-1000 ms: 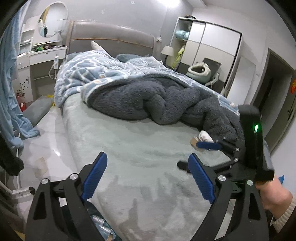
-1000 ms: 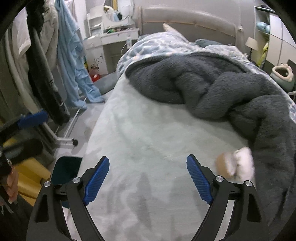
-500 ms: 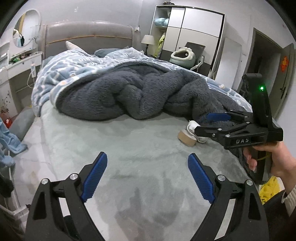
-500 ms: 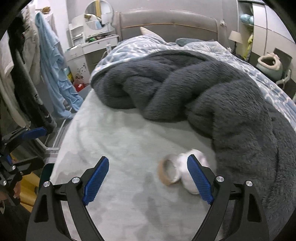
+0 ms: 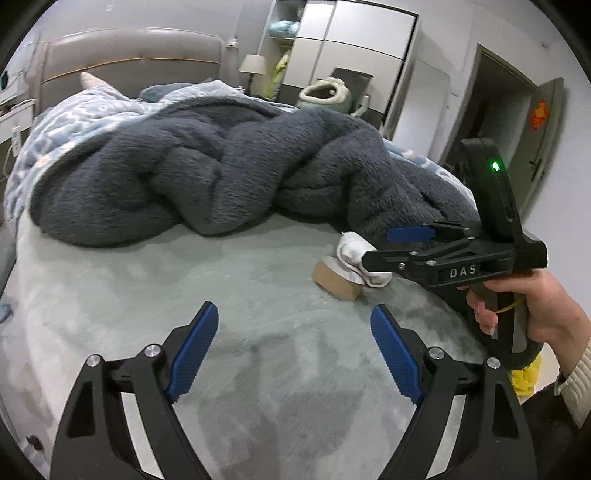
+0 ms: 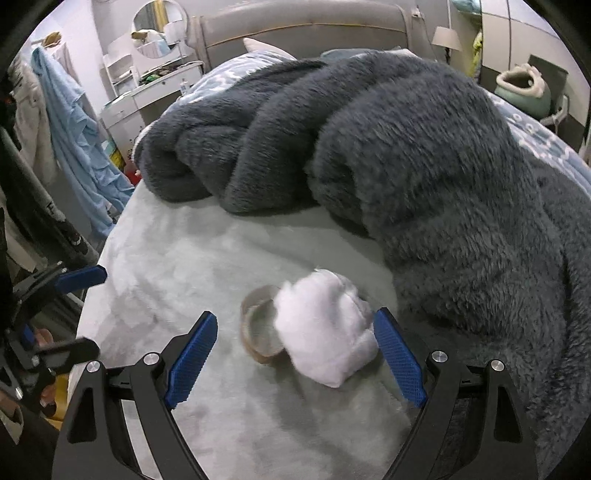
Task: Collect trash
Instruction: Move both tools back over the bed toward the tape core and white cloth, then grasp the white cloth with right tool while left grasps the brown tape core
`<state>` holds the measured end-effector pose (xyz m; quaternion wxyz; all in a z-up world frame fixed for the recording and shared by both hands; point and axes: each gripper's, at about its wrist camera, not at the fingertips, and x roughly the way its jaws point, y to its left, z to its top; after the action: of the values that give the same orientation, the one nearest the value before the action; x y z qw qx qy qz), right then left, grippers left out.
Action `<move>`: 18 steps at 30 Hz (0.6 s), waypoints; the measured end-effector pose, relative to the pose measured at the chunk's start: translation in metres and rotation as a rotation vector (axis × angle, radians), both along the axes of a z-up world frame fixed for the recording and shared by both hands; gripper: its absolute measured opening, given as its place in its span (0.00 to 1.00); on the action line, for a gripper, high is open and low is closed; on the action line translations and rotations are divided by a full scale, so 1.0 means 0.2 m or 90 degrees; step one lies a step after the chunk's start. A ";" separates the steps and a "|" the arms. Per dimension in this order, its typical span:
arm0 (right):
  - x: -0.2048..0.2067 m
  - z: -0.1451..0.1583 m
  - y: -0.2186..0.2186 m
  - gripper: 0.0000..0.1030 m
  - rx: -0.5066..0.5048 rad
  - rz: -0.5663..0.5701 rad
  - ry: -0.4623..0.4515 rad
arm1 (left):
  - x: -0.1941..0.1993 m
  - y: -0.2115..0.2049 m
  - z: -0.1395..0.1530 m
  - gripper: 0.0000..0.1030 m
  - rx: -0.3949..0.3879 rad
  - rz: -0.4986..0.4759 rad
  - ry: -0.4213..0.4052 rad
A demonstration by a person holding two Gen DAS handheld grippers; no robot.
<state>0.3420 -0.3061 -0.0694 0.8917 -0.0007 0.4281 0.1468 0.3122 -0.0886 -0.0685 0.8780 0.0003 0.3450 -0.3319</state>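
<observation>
On the pale green bed (image 6: 192, 266), a cardboard roll (image 6: 258, 332) and a white wad (image 6: 325, 328) lie touching, just beside the dark blanket (image 6: 424, 166). The right gripper (image 6: 295, 354) hovers over them with jaws wide apart: both sit in the gap, the wad close to the right-hand pad, neither pad pressing on anything. The left gripper (image 5: 295, 354) stands wide too, its jaws closing over bare sheet with nothing between them; roll (image 5: 334, 282) and wad (image 5: 352, 254) lie ahead of it, to the right. Only the left view shows the right gripper (image 5: 373, 245) from the side, the hand (image 5: 532, 306) holding it, a wardrobe (image 5: 351, 55) and a door (image 5: 543, 136). Only the right view shows the roll's open end, a dresser with round mirror (image 6: 159, 18) and hanging clothes (image 6: 74, 129).
</observation>
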 end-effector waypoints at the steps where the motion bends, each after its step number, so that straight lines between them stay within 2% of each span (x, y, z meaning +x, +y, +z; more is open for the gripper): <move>1: 0.01 -0.01 -0.01 0.85 0.003 -0.005 0.004 | 0.01 -0.03 -0.02 0.84 0.004 -0.007 0.003; 7: 0.07 -0.05 -0.06 0.85 0.044 -0.046 0.019 | 0.09 -0.16 -0.07 0.83 -0.015 -0.046 0.026; 18: 0.10 -0.09 -0.13 0.85 0.090 -0.089 0.036 | 0.18 -0.33 -0.17 0.80 0.022 -0.105 0.023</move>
<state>0.3624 -0.3316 -0.0877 0.8853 0.0964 0.4403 0.1141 0.3484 -0.1552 -0.1035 0.8413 0.0379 0.3654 -0.3966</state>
